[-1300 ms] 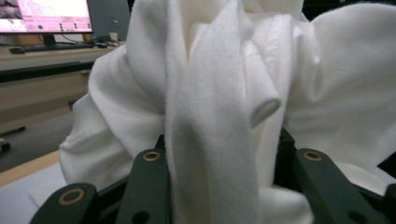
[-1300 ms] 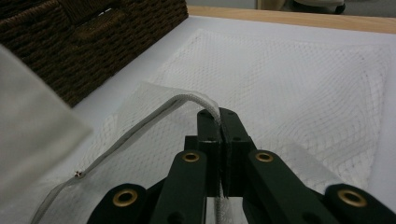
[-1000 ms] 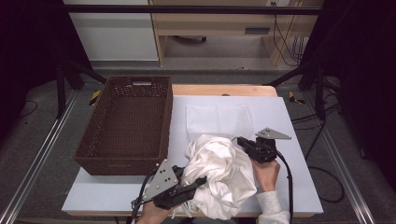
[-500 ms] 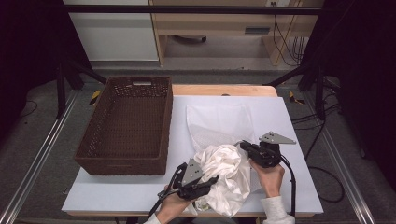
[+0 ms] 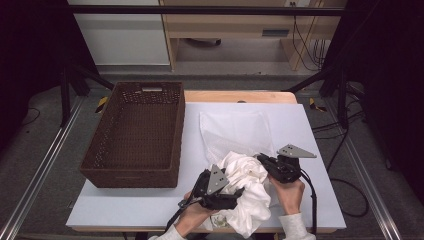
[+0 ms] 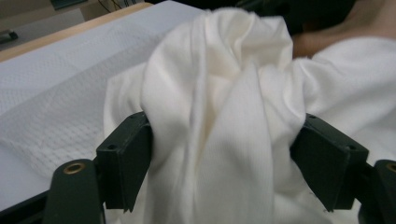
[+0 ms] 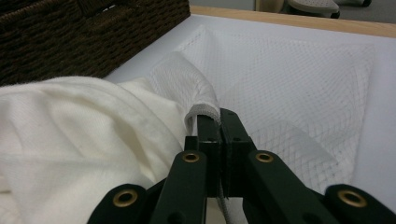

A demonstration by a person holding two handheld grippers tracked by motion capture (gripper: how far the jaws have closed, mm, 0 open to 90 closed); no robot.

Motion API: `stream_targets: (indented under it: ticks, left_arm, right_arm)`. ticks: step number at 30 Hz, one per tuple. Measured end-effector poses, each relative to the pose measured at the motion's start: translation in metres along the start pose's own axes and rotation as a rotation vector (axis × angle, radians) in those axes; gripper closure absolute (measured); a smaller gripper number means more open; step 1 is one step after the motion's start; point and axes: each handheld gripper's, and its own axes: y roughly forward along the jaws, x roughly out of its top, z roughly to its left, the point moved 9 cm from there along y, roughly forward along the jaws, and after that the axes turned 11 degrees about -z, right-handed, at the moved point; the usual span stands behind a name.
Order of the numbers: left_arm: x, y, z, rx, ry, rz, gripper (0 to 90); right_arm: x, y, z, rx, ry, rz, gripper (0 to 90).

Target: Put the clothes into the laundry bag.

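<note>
Pressing on a thick bunch of the white cloth [image 6: 224,93] from both sides, with the jaws of the left gripper [image 6: 219,158] standing wide and the folds filling the whole gap between them. Pinching the hem of the mesh bag [image 7: 299,88] with the jaws of the right gripper [image 7: 215,122] closed tight together, the hem curling over their tips.

Lying crumpled at the near edge of the table [image 5: 300,130], between the two grippers, this cloth; running with its long axis from the near edge away toward the mesh bag and touching it. Lying flat behind the cloth, the bag, with its long axis pointing to the far side. Standing at the left, just beside the bag, the brown woven basket [image 5: 131,178].

Counting one cloth, one mesh bag, one basket, two grippers.
</note>
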Motion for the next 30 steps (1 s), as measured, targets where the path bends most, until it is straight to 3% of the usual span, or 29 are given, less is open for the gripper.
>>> stream_targets:
  ticks: [3, 6, 8, 10, 12, 16, 20, 23, 26, 28, 30]
  left_arm:
    - [0.008, 0.012, 0.003, 0.012, -0.024, -0.002, 30.4]
    - [0.003, 0.029, 0.003, 0.01, -0.026, 0.014, 44.1]
    - [-0.004, 0.037, -0.001, 0.004, -0.008, 0.041, 55.2]
    - [-0.009, 0.042, -0.006, 0.01, 0.039, 0.064, 63.4]
    - [-0.012, 0.045, -0.009, 0.022, 0.077, 0.088, 66.4]
    - [-0.021, 0.054, -0.011, 0.007, 0.067, 0.153, 68.4]
    - [-0.022, 0.058, -0.009, 0.012, 0.056, 0.157, 68.1]
    - [-0.019, 0.054, -0.006, -0.01, 0.016, 0.112, 63.8]
    - [-0.012, 0.043, -0.003, -0.009, -0.009, 0.076, 46.9]
    - [0.001, 0.029, 0.004, 0.001, 0.003, 0.032, 36.4]
    - [0.008, 0.022, 0.01, 0.004, 0.029, 0.024, 29.0]
  right_arm:
    - [0.001, 0.0, 0.001, -0.001, -0.004, -0.005, 88.7]
    - [0.001, 0.001, 0.002, 0.001, -0.003, -0.007, 88.7]
    - [0.0, 0.001, 0.002, -0.001, -0.006, 0.0, 88.7]
    - [0.0, 0.0, 0.001, -0.003, -0.005, 0.001, 88.8]
    - [0.003, -0.002, 0.001, -0.003, -0.003, -0.008, 88.8]
    - [0.014, -0.007, 0.008, 0.014, -0.011, -0.039, 88.8]
    - [0.017, -0.009, 0.02, 0.031, -0.037, -0.04, 88.9]
    - [0.014, -0.008, 0.023, 0.033, -0.044, -0.031, 88.8]
    - [0.011, -0.009, 0.021, 0.027, -0.04, -0.03, 88.9]
    - [0.01, -0.01, 0.018, 0.024, -0.035, -0.031, 88.9]
    - [0.01, -0.012, 0.017, 0.022, -0.034, -0.032, 88.8]
